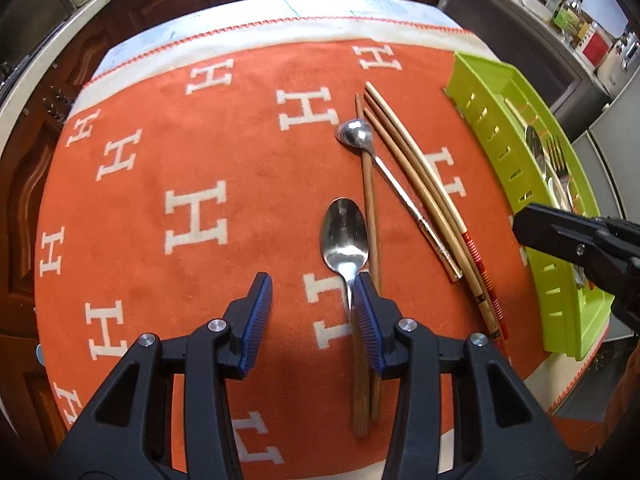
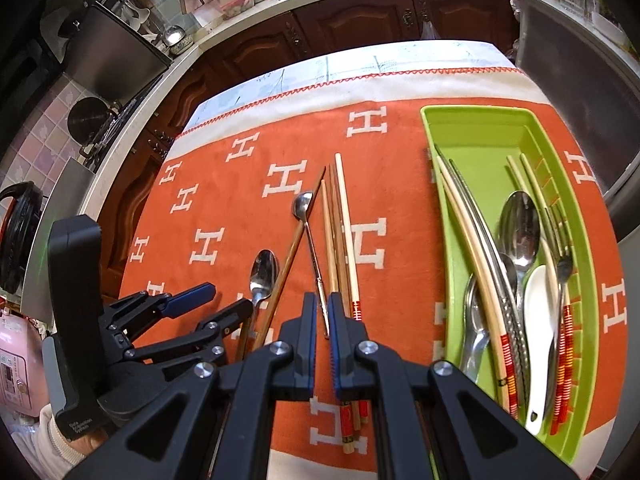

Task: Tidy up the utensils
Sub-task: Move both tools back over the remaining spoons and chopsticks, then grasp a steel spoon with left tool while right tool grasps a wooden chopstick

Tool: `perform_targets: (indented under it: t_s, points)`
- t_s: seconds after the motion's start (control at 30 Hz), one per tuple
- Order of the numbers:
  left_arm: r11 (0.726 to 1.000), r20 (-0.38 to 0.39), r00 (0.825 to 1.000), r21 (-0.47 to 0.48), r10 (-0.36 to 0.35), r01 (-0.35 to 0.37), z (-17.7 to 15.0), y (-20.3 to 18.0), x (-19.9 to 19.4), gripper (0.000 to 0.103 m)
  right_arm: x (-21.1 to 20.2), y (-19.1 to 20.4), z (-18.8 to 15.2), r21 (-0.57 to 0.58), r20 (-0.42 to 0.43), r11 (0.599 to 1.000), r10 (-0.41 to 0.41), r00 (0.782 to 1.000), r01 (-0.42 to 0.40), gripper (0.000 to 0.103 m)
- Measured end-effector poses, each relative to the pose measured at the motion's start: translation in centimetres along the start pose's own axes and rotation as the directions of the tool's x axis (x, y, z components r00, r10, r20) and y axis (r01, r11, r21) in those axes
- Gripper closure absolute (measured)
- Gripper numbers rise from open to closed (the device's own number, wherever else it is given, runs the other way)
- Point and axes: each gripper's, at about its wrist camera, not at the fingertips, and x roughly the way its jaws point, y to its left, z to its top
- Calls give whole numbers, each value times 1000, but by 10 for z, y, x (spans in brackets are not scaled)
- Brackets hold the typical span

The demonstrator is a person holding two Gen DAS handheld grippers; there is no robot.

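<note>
Spoon [image 1: 344, 236] is lying loose on the orange cloth [image 1: 240, 184], so the left gripper [image 1: 312, 304] is hanging over its handle, fingers apart and empty, probably lining up. Right gripper [image 2: 322, 320] is sitting clenched, holding nothing, beside the green tray [image 2: 460, 216].

We see bare cloth [image 1: 248, 184] toward the table's left edge; spoons [image 1: 345, 236], chopsticks [image 1: 420, 184] and the tray [image 1: 496, 152] crowd the right edge.

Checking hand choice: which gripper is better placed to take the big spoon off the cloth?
Left. Its gripper hangs open right by the spoon handle; the right gripper is shut, over the chopsticks.
</note>
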Motion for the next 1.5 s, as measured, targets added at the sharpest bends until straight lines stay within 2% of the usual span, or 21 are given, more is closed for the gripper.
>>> perform_targets:
  t_s: [0.07,0.2,0.33,0.4,0.47,0.5,0.63,0.8,0.93,1.07,1.17,1.27,1.37,1.5]
  points:
    - [1000,-39,999,7,-7,8,-1,-2,7,63,2,1,-1,-2,-4,1000,1,1000,-1,98]
    - [999,-31,999,42,19,-18,-5,-7,7,63,5,2,-1,-6,-10,1000,6,1000,-6,98]
    - [999,-28,1000,36,10,-9,-6,-6,6,64,8,5,-2,-20,-18,1000,9,1000,-9,98]
    - [1000,-18,1000,25,11,-10,-7,-4,6,73,11,7,-2,-28,-23,1000,10,1000,-11,98]
    - [1000,-10,1000,10,2,-1,-7,-1,4,96,12,8,-2,-34,-28,999,13,1000,-14,98]
    - [1000,-9,1000,-5,-11,11,-8,3,4,98,14,9,-2,-38,-30,999,16,999,-17,98]
    - [996,2,999,-64,-54,54,-8,17,2,99,20,12,2,-45,-41,998,31,999,-33,98]
    - [992,37,998,-113,-58,61,-8,31,-6,99,35,15,13,-52,-60,997,58,997,-61,98]
    - [986,72,996,-154,-60,70,-7,45,-13,99,50,20,19,-61,-89,997,44,995,-49,98]
    - [980,84,995,-184,-62,77,-8,56,-17,99,60,26,23,-41,-122,995,82,989,-88,98]
    - [976,89,994,-203,-64,81,-9,62,-17,99,68,32,24,-32,-138,996,74,988,-79,95]
    - [973,92,993,-215,-67,86,-9,67,-18,99,75,36,24,-38,-148,999,32,988,-38,87]
    - [970,97,993,-225,-70,90,-11,71,-18,99,82,39,23,-40,-164,999,11,986,-17,86]
    - [965,94,993,-244,-77,98,-15,77,-16,99,88,52,21,-101,-141,992,-92,986,78,86]
